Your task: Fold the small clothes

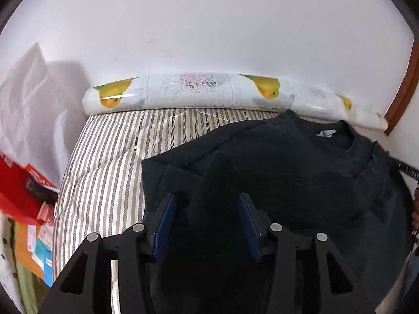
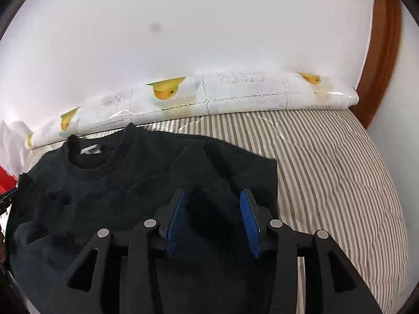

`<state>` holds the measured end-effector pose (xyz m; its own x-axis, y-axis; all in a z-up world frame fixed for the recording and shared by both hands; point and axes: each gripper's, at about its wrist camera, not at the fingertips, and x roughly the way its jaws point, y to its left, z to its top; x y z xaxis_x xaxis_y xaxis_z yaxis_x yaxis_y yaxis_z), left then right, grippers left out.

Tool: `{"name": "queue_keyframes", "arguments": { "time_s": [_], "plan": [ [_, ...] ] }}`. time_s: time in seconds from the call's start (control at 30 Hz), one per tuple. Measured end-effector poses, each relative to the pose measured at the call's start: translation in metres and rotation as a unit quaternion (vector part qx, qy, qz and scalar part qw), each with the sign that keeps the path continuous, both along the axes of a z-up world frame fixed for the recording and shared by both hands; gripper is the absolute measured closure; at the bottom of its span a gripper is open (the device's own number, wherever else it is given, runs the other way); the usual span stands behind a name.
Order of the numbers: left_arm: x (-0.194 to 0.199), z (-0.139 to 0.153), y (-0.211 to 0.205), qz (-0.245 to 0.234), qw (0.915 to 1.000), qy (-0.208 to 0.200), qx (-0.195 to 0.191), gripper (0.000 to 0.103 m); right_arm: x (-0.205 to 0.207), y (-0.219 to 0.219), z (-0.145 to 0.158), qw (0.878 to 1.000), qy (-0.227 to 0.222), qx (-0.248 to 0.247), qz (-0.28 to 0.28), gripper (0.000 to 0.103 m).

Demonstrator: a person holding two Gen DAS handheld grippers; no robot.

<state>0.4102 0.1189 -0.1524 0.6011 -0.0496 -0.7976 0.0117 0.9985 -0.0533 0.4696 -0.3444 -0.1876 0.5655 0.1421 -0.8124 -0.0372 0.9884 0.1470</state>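
A black knit sweater [image 1: 288,162] lies on the striped bed cover [image 1: 104,170], its round collar and white label [image 1: 326,133] toward the wall. Both sleeves look folded in over the body. My left gripper [image 1: 207,196] hovers over the sweater's left side, blue pads [image 1: 167,217] apart, with a raised fold of black fabric between them that they do not press. In the right wrist view the same sweater [image 2: 117,183] fills the lower left. My right gripper [image 2: 213,191] stands over its right side, pads [image 2: 250,217] apart around loose fabric.
A rolled white mat with a yellow fruit print [image 1: 196,91] [image 2: 235,94] lies along the wall at the head of the bed. Red boxes and packets [image 1: 18,188] are piled left of the bed. A brown wooden frame [image 2: 382,52] stands at the right. Bare striped cover [image 2: 327,170] lies right of the sweater.
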Motion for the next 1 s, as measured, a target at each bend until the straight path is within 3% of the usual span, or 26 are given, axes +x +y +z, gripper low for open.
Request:
{"name": "queue_keyframes", "arguments": {
  "time_s": [0.13,0.23,0.3,0.4,0.53,0.7,0.9,1.0],
  "plan": [
    [0.012,-0.006,-0.005,-0.011,0.9999,0.005,0.01,0.059,0.018,0.001,-0.009,1.0,0.005,-0.007,0.001,0.06],
    [0.014,-0.006,-0.008,-0.007,0.9997,-0.001,0.025,0.078,0.025,0.003,-0.013,1.0,0.008,-0.006,0.006,0.061],
    [0.01,-0.004,-0.009,-0.009,0.9995,-0.013,0.027,0.093,0.024,0.009,-0.012,1.0,-0.002,-0.013,0.024,0.075],
    [0.004,0.005,-0.007,0.002,0.9988,-0.039,0.03,0.095,0.016,0.008,-0.005,0.999,-0.032,-0.019,0.026,0.084],
    [-0.001,0.017,0.006,0.036,0.9959,-0.082,0.013,0.095,0.007,-0.021,0.009,0.997,-0.073,0.017,-0.033,0.085],
    [0.012,0.005,0.007,0.038,0.9977,-0.056,0.009,0.095,0.021,-0.017,-0.018,0.999,-0.022,0.003,-0.039,0.085],
    [0.013,-0.001,0.01,0.043,0.9984,-0.035,-0.012,0.093,0.018,-0.023,-0.018,0.999,-0.002,0.023,-0.039,0.08],
    [0.01,0.002,0.011,0.047,0.9983,-0.025,-0.023,0.092,0.003,-0.023,-0.005,0.999,-0.006,0.006,-0.038,0.066]
  ]
}}
